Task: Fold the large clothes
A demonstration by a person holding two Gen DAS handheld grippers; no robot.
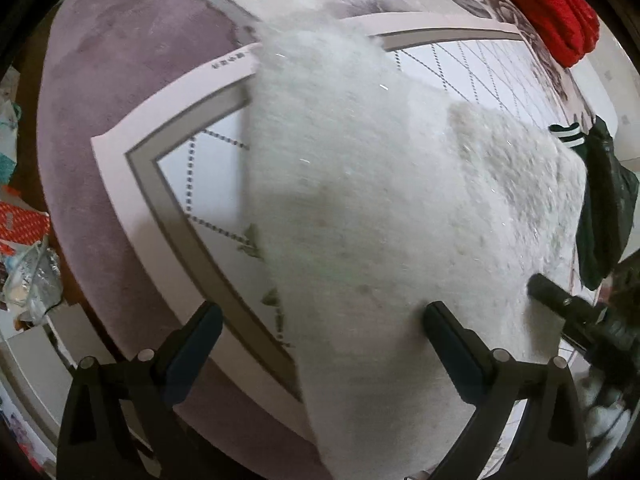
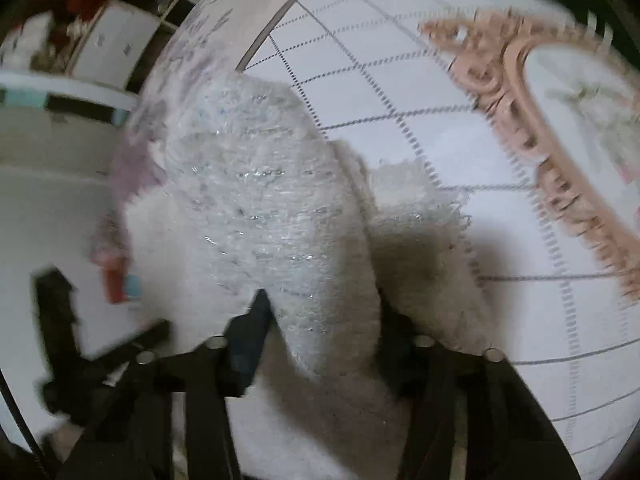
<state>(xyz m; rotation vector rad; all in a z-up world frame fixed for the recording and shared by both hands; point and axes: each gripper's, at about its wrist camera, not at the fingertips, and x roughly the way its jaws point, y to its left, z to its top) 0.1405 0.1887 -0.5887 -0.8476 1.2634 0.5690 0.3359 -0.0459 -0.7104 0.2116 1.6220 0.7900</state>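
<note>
A white fluffy garment (image 1: pixel 380 200) lies spread on a patterned rug (image 1: pixel 208 184). In the left wrist view my left gripper (image 1: pixel 320 318) hangs open above the garment's near edge. One of its fingers is over the rug, the other over the fabric, and nothing is held. In the right wrist view a raised fold of the same garment (image 2: pixel 280 200) fills the gap between the fingers of my right gripper (image 2: pixel 326 316), which is shut on it. The fabric partly hides the right-hand finger.
A red garment (image 1: pixel 560 12) lies at the rug's far right and a dark green garment with white stripes (image 1: pixel 604 200) lies beside the white one. Bags and clutter (image 1: pixel 24 248) sit off the rug's left edge. The rug bears a pink ornate motif (image 2: pixel 520 120). White furniture (image 2: pixel 108 44) stands beyond.
</note>
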